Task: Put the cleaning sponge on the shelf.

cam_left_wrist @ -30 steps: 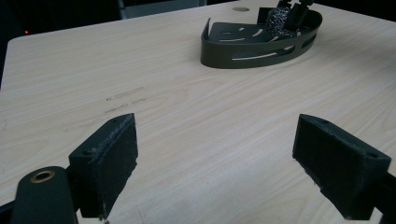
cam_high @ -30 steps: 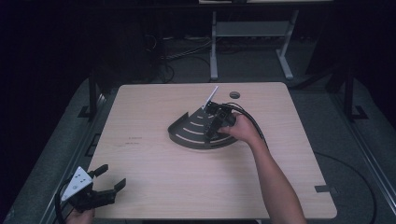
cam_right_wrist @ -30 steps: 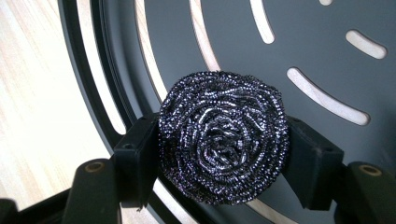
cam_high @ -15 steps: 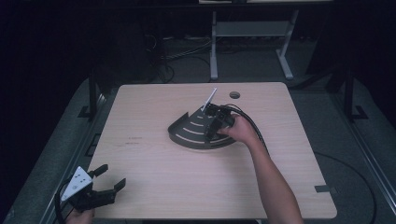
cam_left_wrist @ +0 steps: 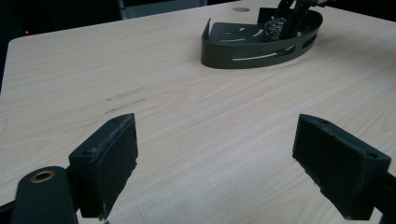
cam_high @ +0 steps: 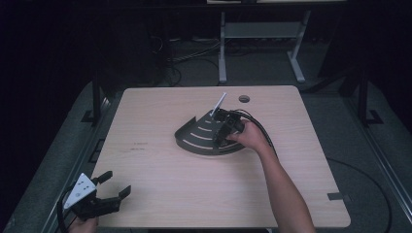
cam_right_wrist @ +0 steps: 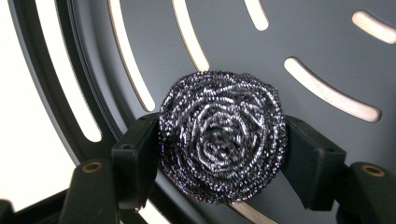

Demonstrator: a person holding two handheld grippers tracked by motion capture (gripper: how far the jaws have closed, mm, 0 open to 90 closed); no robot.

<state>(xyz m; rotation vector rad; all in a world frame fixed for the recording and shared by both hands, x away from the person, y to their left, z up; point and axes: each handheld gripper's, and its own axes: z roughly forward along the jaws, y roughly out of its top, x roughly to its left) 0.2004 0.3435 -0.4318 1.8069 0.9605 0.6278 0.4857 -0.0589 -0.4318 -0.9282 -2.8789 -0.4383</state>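
Left tool (cam_high: pixel 104 194): near counter (cam_high: pixel 160 189) corner, jaws wide, empty, well apart from the work.

Right tool (cam_right_wrist: pixel 219 154): jaws clamped on either side of a steel wool scourer (cam_right_wrist: pixel 222 135), held over the slotted floor of a dark fan-shaped tray (cam_high: pixel 199 138) at mid-counter.

Risks: springy scourer may slip from the grip or snag a slot; pressing down may slide the tray.

Unclear: whether the scourer touches the tray floor; identity of the white strip (cam_high: pixel 218 105) rising behind the tray.
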